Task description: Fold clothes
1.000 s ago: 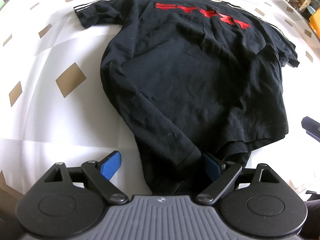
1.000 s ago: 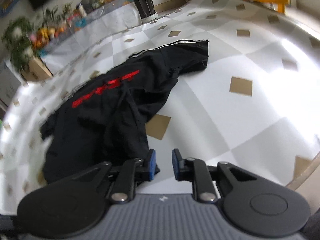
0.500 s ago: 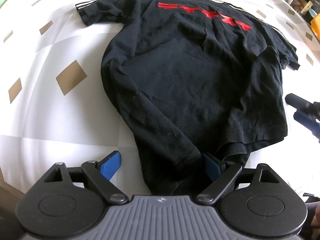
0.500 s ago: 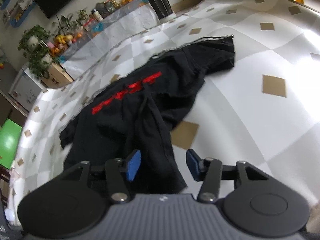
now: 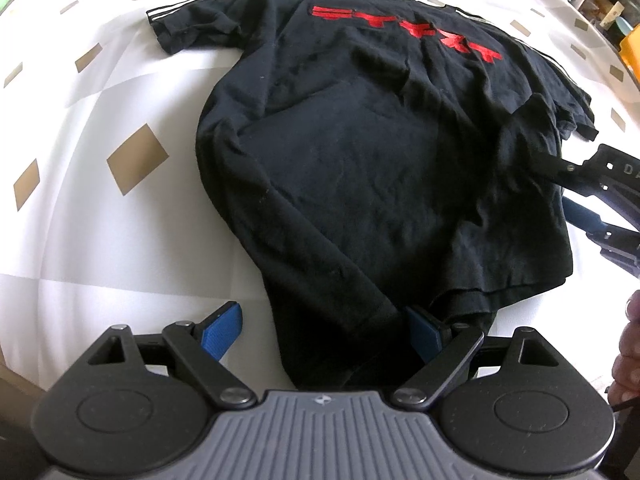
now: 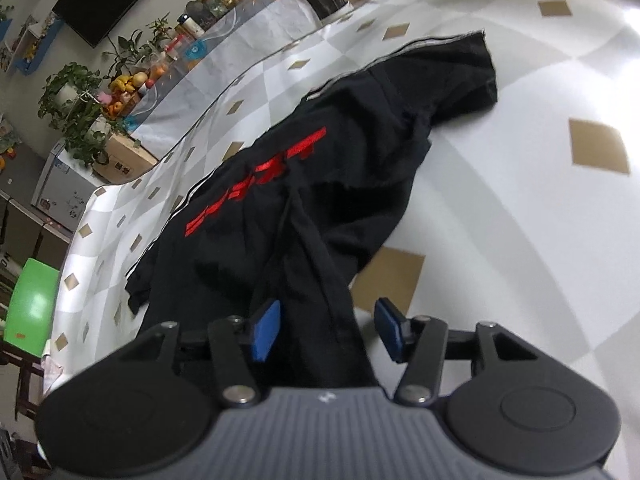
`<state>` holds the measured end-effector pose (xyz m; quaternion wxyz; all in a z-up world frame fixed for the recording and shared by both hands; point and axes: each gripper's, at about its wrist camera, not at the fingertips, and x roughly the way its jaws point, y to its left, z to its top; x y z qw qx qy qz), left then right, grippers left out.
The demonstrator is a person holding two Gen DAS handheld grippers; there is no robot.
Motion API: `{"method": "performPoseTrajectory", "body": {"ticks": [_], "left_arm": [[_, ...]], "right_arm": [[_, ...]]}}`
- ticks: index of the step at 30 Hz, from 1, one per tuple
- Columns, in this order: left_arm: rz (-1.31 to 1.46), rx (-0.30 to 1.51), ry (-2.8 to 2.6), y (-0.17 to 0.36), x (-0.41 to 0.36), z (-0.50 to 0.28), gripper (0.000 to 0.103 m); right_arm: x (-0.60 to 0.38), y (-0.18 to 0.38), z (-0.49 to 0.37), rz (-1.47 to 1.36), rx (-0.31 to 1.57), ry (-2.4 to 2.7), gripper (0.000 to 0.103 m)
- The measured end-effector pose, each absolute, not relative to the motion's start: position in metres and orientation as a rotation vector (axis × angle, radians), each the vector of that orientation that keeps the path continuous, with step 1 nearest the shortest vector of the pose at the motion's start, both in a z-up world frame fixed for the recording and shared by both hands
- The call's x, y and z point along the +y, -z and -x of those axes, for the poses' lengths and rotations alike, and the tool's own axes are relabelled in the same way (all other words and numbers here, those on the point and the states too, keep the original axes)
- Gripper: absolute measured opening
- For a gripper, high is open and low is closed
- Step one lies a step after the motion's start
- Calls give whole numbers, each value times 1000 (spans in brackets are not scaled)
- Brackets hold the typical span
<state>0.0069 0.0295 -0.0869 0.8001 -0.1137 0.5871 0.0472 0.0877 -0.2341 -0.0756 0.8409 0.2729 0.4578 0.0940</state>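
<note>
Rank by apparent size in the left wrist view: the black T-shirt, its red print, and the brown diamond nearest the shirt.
1. black T-shirt, by far the largest.
2. red print.
3. brown diamond; it lies nearer the camera, so this order is unsure.

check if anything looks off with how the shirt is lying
The black t-shirt is not flat: its hem corner near the left gripper is bunched into a narrow fold, and the side by the right gripper is rucked into a ridge. Nothing looks torn or stained.

Right gripper (image 6: 326, 330) jaws opened, now straddling black shirt (image 6: 320, 208) hem.
</note>
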Motion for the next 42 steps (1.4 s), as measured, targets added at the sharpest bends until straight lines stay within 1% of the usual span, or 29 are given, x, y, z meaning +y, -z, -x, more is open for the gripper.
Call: {"method": "performPoseTrajectory", "body": {"ticks": [1,4,7,10,14,17,22,28,30,32,36,38,40,41,42], "left_arm": [[242,1260,-101,89,33,-8,87],[247,1259,-101,96,44,-11,87],[248,1259,-101,103,55,-15,87],[248,1259,-103,108,59,-18,87],[257,1256,-122,97,7,-18,87],[252,1249,-121,101,7,-22,87],[246,1241,-121,102,10,-34,87],[250,1229,-123,98,11,-35,87],[245,1227,-122,95,9,-31,87],[249,1225,-125,91,9,-26,87],[260,1224,-132,79,9,-14,87],[262,1226,-136,77,9,-12,87],[267,1227,-137,75,9,-11,87],[267,1228,-136,74,9,-10,87],[266,1227,-135,73,8,-10,87]], "right_arm": [[-233,76,-87,-575,971,-201,41],[-229,73,-85,-562,974,-208,31],[-225,67,-81,-537,964,-208,24],[-223,60,-74,-506,953,-189,21],[-220,53,-67,-459,942,-167,17],[-218,48,-62,-411,940,-143,15],[-226,45,-55,-398,962,-65,16],[-238,47,-46,-305,1016,78,15],[-243,49,-42,-308,1025,110,16],[-248,50,-40,-336,1022,118,18],[-253,49,-39,-368,1001,114,18],[-257,48,-40,-418,979,91,24],[-262,49,-42,-515,955,30,36],[-262,48,-45,-535,943,-1,37],[-261,47,-49,-532,935,-35,41]]}}
